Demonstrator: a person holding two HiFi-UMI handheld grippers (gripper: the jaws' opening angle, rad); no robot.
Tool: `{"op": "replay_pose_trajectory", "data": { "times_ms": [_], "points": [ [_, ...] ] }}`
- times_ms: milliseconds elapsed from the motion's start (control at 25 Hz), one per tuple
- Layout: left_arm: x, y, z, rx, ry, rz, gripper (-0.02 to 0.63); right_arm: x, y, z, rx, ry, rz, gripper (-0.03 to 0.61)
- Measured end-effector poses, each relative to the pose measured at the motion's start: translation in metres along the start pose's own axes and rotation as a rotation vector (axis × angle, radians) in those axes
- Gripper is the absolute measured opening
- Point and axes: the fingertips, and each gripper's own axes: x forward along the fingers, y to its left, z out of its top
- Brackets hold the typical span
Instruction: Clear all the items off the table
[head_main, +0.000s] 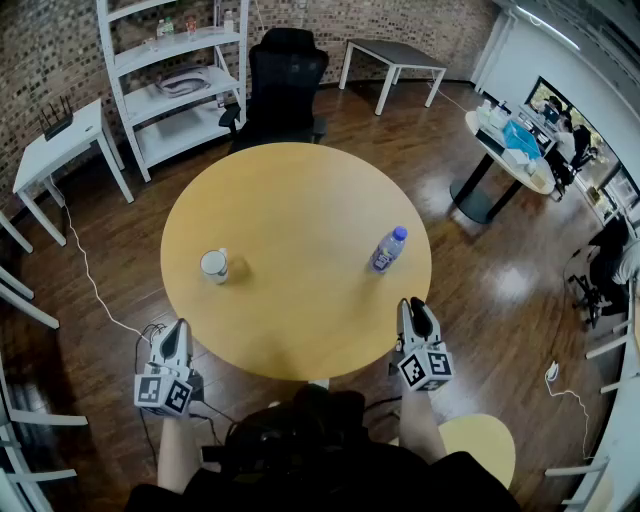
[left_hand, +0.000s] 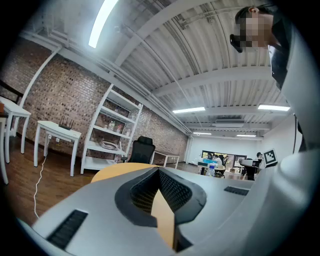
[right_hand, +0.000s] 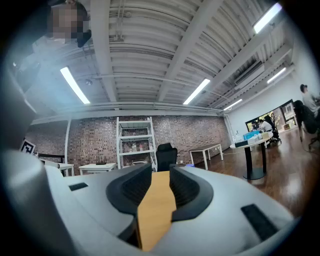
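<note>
Fingers (left_hand: 142, 192) of the left gripper (head_main: 178, 326) are pressing together, empty; right gripper (head_main: 416, 304) fingers (right_hand: 186, 187) are gaping narrowly, as one cup (head_main: 214, 264) and one bottle (head_main: 389, 249) are sitting on one table (head_main: 300, 310).

A white cup (head_main: 214, 265) stands upright on the left part of the round bench (head_main: 300, 300). A clear bottle (head_main: 388, 249) with a blue cap stands at the right, well apart.

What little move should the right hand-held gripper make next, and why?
Probably reach the right hand-held gripper forward to the clear plastic bottle with a blue cap, spreading its jaws wider. That bottle stands just ahead of it on the round wooden table, and its jaws are empty and only slightly apart. The white mug sits nearer the shut left hand-held gripper.
</note>
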Motion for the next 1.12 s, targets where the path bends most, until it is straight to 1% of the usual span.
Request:
{"op": "replay_pose_trajectory", "data": {
  "times_ms": [120, 240, 360, 400, 440, 480, 560, 680, 760, 880, 920, 960, 1080, 1120],
  "points": [
    [0.032, -0.02, 0.003, -0.005, -0.012, -0.038, 0.002, 0.011, -0.015, 0.0, 0.001, -0.001, -0.003, 0.115],
    [0.055, -0.037, 0.002, -0.022, -0.015, -0.057, 0.002, 0.021, -0.026, 0.004, -0.015, 0.009, -0.01, 0.117],
    [0.069, -0.039, -0.002, -0.022, 0.002, -0.062, 0.002, 0.036, -0.034, 0.004, -0.015, 0.012, -0.017, 0.117],
    [0.072, -0.036, -0.003, -0.021, 0.009, -0.058, 0.002, 0.042, -0.035, 0.002, -0.012, 0.017, -0.017, 0.142],
    [0.075, -0.032, -0.005, -0.021, 0.016, -0.05, 0.002, 0.049, -0.035, 0.001, -0.013, 0.028, -0.017, 0.199],
    [0.079, -0.028, -0.008, -0.023, 0.024, -0.041, 0.002, 0.056, -0.036, 0.0, -0.019, 0.039, -0.015, 0.206],
    [0.087, -0.026, -0.015, -0.027, 0.042, -0.029, 0.002, 0.069, -0.04, -0.003, -0.044, 0.064, -0.012, 0.207],
    [0.104, -0.036, -0.031, -0.031, 0.078, -0.032, 0.002, 0.084, -0.053, -0.012, -0.066, 0.116, -0.018, 0.207],
    [0.118, -0.05, -0.042, -0.035, 0.097, -0.053, 0.002, 0.093, -0.062, -0.02, -0.055, 0.143, -0.028, 0.207],
    [0.145, -0.074, -0.057, -0.039, 0.131, -0.108, 0.002, 0.107, -0.072, -0.03, -0.049, 0.171, -0.03, 0.207],
    [0.154, -0.081, -0.063, -0.044, 0.147, -0.126, 0.002, 0.111, -0.073, -0.034, -0.051, 0.185, -0.023, 0.217],
    [0.162, -0.087, -0.069, -0.049, 0.162, -0.142, 0.002, 0.116, -0.075, -0.039, -0.053, 0.202, -0.015, 0.286],
    [0.188, -0.104, -0.08, -0.056, 0.189, -0.186, 0.002, 0.128, -0.079, -0.056, -0.058, 0.252, 0.013, 0.33],
    [0.196, -0.11, -0.082, -0.053, 0.192, -0.198, 0.002, 0.133, -0.081, -0.061, -0.06, 0.264, 0.024, 0.33]
  ]
}}
